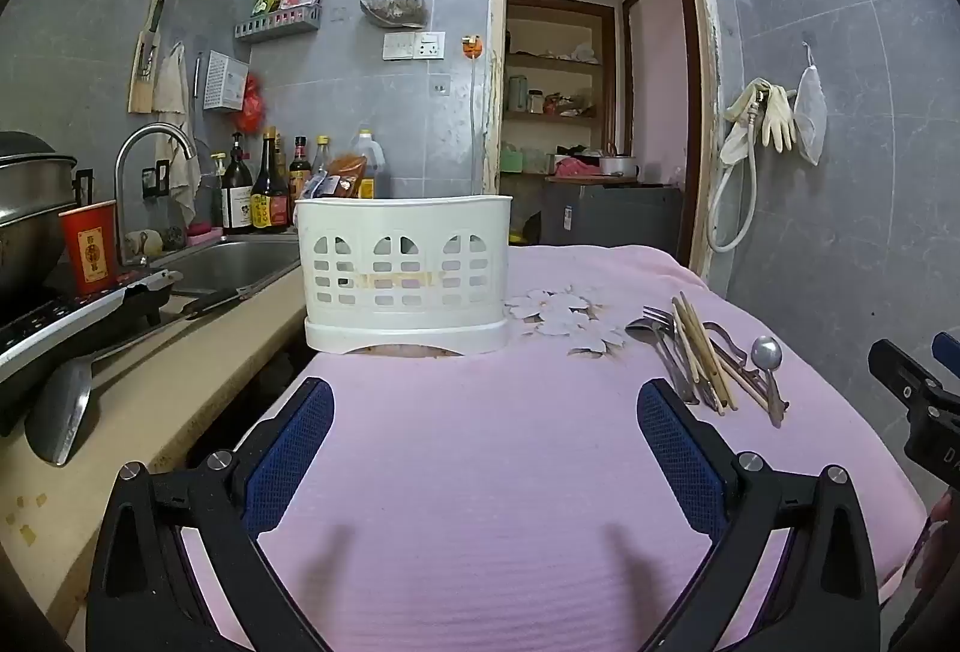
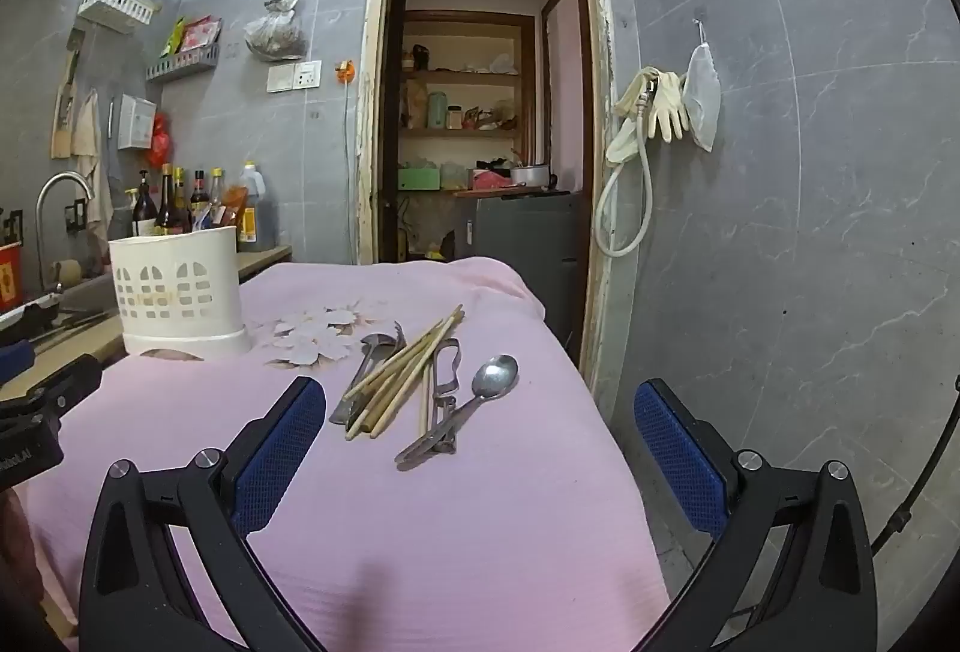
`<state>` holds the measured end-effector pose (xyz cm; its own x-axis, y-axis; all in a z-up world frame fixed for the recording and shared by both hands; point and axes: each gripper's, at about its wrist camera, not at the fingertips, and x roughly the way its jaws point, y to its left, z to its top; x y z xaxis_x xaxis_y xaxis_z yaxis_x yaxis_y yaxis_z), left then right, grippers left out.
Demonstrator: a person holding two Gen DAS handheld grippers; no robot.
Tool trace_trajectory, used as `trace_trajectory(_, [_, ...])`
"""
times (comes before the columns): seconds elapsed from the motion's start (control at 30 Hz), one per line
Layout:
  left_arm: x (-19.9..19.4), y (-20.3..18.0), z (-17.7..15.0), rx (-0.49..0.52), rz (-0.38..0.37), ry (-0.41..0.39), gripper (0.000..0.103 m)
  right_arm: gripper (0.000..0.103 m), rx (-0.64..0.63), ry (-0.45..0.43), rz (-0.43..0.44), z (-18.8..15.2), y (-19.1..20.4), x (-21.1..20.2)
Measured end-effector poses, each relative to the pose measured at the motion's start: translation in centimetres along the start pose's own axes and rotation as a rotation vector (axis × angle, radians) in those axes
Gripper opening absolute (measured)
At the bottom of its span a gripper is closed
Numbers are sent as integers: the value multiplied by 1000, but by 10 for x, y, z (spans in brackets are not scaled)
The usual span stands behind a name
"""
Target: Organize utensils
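A white slotted utensil holder (image 1: 405, 274) (image 2: 180, 292) stands at the far left of the pink cloth. To its right lies a loose heap: wooden chopsticks (image 1: 702, 352) (image 2: 408, 373), a metal fork (image 1: 666, 346) (image 2: 366, 370), a spoon (image 1: 767, 355) (image 2: 495, 376) and a peeler (image 2: 444, 394). My left gripper (image 1: 486, 400) hovers open over bare cloth, short of the holder. My right gripper (image 2: 480, 400) is open too, with the heap just ahead between its blue pads (image 2: 276, 454). Nothing is held.
The pink cloth (image 1: 480, 502) covers a table beside a beige counter (image 1: 180, 382) with a sink (image 1: 228, 262), tap, sauce bottles (image 1: 270, 190), a red cup (image 1: 90, 247) and a spatula (image 1: 60, 412). A doorway (image 2: 480, 111) opens behind. The table's right edge drops near a tiled wall.
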<state>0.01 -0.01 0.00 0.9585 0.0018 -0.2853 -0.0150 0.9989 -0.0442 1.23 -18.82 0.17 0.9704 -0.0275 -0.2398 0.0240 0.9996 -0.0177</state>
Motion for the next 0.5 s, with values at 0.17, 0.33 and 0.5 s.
trace_trajectory(0.17, [-1, 1, 0, -6, -3, 2, 99, 103, 0, 1, 2, -1, 0, 0])
trace_trajectory(0.33, [7, -1, -2, -9, -8, 3, 99, 103, 2, 2, 0, 0, 0, 0])
trace_trajectory(0.5, [2, 3, -2, -15, -19, 11, 99, 103, 0, 3, 2, 0, 0, -1])
